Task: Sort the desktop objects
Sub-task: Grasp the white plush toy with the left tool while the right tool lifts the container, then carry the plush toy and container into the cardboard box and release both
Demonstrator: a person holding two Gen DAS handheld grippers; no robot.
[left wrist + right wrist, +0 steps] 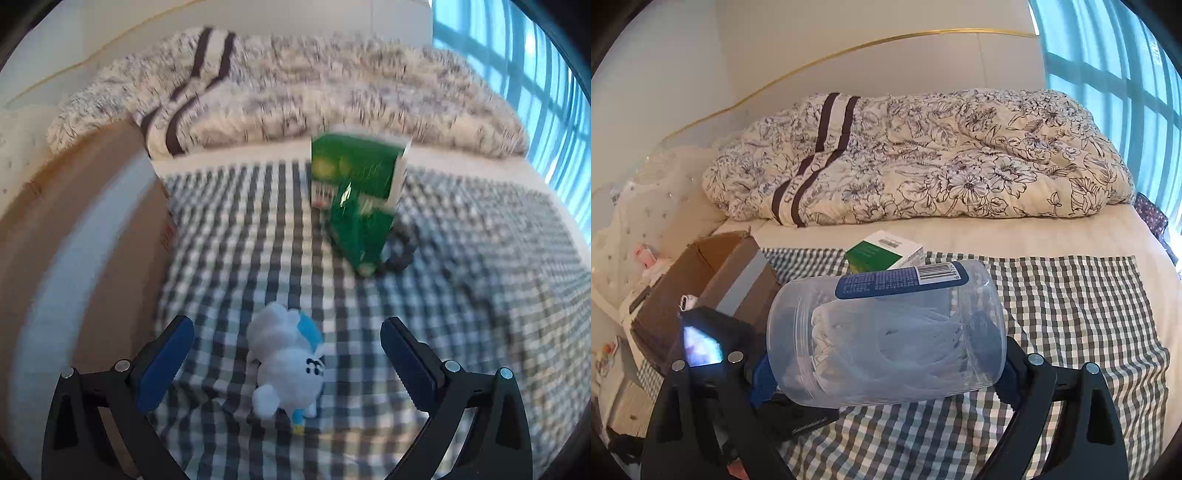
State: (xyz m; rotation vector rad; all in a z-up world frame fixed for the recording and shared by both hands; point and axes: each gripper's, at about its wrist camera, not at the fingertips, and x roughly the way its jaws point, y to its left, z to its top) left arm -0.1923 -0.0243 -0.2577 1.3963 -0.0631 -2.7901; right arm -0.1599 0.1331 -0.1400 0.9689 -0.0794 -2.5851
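Observation:
A small white and blue plush toy (pixel 288 365) lies on the checked cloth (pixel 461 295), right between the fingers of my left gripper (pixel 288 358), which is open and clear of it. Farther back stand a green box (pixel 354 166) and a green packet (pixel 358 229), blurred by motion, with a dark looped thing (pixel 400 251) beside them. My right gripper (pixel 886 354) is shut on a clear plastic jar (pixel 886 332) held sideways, with a blue barcode label and pale cords inside. The green box (pixel 882 251) shows just behind the jar.
An open cardboard box (pixel 713 280) sits at the left edge of the cloth, also in the left wrist view as a cardboard box (pixel 92 258). A floral quilt (pixel 923 155) is heaped across the back of the bed. Part of the other gripper's body (pixel 705 339) sits low left.

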